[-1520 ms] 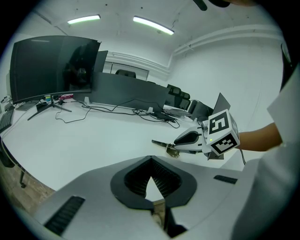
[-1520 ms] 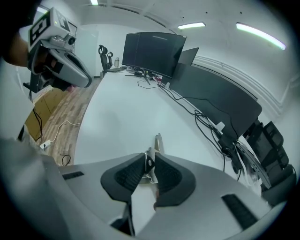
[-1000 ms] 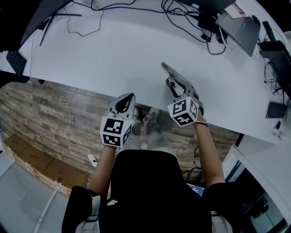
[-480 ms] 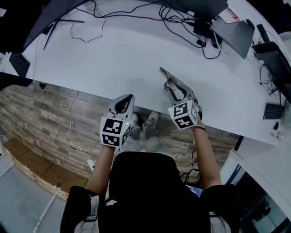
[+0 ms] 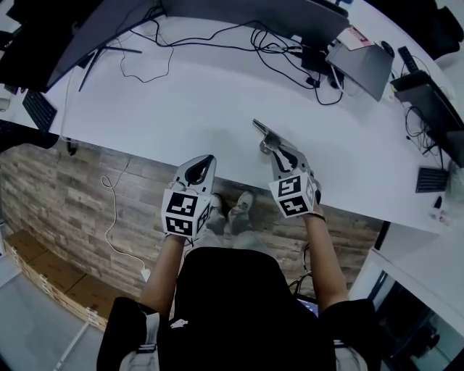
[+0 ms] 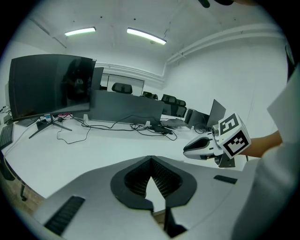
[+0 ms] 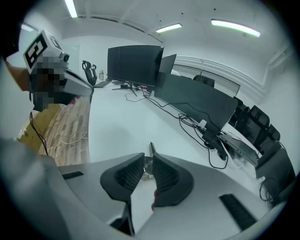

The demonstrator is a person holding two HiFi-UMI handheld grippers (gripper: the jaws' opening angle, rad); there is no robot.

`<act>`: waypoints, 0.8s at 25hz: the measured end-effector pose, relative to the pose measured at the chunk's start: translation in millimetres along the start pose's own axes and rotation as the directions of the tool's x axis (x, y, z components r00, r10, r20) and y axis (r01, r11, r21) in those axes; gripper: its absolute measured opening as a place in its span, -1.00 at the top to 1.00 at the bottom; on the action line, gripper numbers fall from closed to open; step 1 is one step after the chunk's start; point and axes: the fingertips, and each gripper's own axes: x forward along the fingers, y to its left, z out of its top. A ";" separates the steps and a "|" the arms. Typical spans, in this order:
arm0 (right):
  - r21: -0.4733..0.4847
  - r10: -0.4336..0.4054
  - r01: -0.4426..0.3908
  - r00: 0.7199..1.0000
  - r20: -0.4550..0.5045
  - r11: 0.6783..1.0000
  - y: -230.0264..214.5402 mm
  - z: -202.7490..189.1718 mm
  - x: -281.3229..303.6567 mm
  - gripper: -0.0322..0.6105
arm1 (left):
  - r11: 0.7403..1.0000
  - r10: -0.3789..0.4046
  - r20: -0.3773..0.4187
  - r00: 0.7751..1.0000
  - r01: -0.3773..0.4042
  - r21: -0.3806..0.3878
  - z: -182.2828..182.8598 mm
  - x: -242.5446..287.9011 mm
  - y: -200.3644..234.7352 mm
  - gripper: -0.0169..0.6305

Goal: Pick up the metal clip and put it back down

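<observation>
A slim metal clip (image 5: 260,130) sticks out beyond the tips of my right gripper (image 5: 271,147), over the white table (image 5: 181,94) close to its front edge. In the right gripper view the clip (image 7: 151,151) sits between the dark pads of that gripper (image 7: 147,158). Its jaws have just been closing and now press on the clip. My left gripper (image 5: 205,159) hovers at the table's front edge, to the left of the right one. Its jaws (image 6: 150,160) meet at the tips with nothing in them. The left gripper view shows the right gripper (image 6: 202,147) off to the right.
Dark monitors (image 5: 87,22) and loose black cables (image 5: 283,51) line the back of the table. A grey laptop (image 5: 362,58) stands at the back right. A keyboard (image 5: 32,109) lies at the left end. A wood-patterned floor (image 5: 72,188) lies below the front edge.
Both grippers have risen a little over the table's front edge. The right gripper's jaws have drawn closer together around the clip, which has stayed with them.
</observation>
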 end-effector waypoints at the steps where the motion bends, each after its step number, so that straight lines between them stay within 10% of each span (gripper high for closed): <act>1: 0.009 -0.007 0.007 1.000 0.005 1.000 -1.0 1.7 -4.2 0.71 | 1.000 -0.003 0.006 1.000 0.003 0.005 2.6 -1.5 -1.6 0.92; 20: 0.229 -0.116 0.071 0.975 0.191 0.971 -9.2 47.5 -84.6 0.82 | 0.995 -0.037 0.114 0.993 0.026 0.094 53.5 -42.4 -22.0 0.92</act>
